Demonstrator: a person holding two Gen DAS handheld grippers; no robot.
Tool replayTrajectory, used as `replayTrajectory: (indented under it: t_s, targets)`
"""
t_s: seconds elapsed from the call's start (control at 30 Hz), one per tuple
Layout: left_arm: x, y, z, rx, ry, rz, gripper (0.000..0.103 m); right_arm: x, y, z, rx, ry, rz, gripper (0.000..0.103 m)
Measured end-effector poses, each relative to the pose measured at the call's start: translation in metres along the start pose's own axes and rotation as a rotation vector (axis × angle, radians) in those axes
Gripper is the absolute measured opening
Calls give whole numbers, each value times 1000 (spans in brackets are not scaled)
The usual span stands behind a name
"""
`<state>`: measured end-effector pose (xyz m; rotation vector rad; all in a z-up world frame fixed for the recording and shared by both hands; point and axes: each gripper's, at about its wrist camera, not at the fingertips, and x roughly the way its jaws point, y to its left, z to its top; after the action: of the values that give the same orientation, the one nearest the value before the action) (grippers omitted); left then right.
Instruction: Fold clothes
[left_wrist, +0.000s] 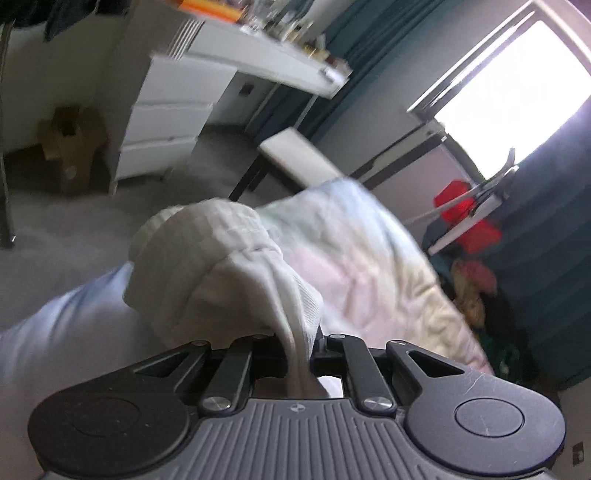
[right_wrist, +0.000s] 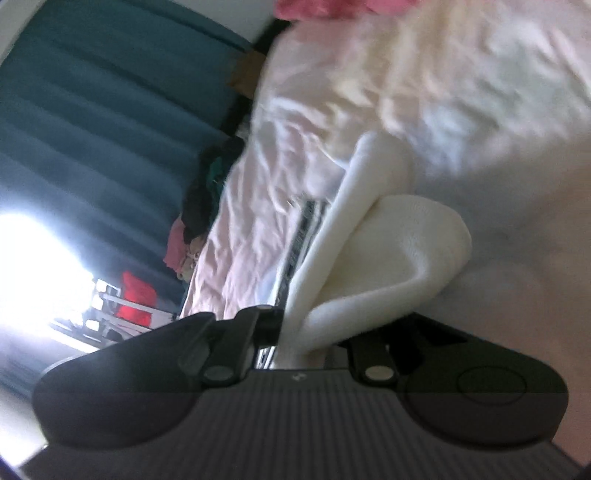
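While over the bed (left_wrist: 369, 266), both grippers (left_wrist: 301, 350) (right_wrist: 295, 343) clamped on white socks (left_wrist: 221, 266) (right_wrist: 388, 258).

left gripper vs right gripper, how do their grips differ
The left gripper pinches bunched, ribbed white cloth that piles up in front of it. The right gripper pinches a smoother white cloth that folds over to one side. Both are shut on white fabric above the bed.

white ribbed garment (left_wrist: 221, 266); pale pink-and-cream crumpled bedsheet (left_wrist: 369, 266); teal curtain (right_wrist: 92, 110) (pleated); red item (left_wrist: 465, 218) by window; white drawer unit (left_wrist: 166, 122); grey floor (left_wrist: 74, 221); black grippers.
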<state>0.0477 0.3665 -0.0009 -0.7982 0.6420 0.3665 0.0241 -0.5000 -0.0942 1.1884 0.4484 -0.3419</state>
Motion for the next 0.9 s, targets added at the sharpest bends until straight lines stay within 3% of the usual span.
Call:
replayTrajectory:
  t_s: [0.07, 0.17, 0.3, 0.33, 0.4, 0.43, 0.47, 0.6, 0.67, 0.7, 0.73, 0.77, 0.9]
  targets:
    - [3, 14, -10, 27, 25, 12, 12, 1, -11, -4, 24, 39, -43, 14]
    - [-2, 22, -21, 98, 28, 5, 18, 6, -30, -5, 126, 80, -40, 16]
    - [-22, 27, -28, 152, 39, -2, 35, 8, -41, -7, 148, 108, -40, 22]
    - [-29, 27, -31, 162, 39, 0, 42, 8, -42, -7, 154, 112, -36, 28]
    - [-40, 23, -35, 180, 30, 32, 51, 9, -45, -7, 181, 115, -19, 49]
    - [-45, 22, -36, 196, 18, 62, 56, 9, -46, -7, 199, 107, -15, 65]
    - [-52, 20, -38, 218, -2, 82, 57, 9, -47, -8, 217, 97, -12, 71]
    - [-72, -2, -46, 310, -81, 94, 66, 11, -50, -9, 264, 51, -3, 71]
    - [-78, -26, -56, 366, -107, 58, 67, 14, -56, -7, 291, 43, 14, 68]
    - [-80, -41, -63, 401, -126, 41, 70, 10, -58, -5, 302, 12, 8, 59]
    - [-81, -55, -71, 436, -139, 22, 73, 6, -60, -4, 308, -28, 1, 37]
    - [-80, -70, -79, 470, -148, 1, 75, 2, -61, -2, 306, -49, -2, 22]
    - [-71, -135, -124, 558, -128, -112, 79, -1, -64, 3, 283, -38, -6, 13]
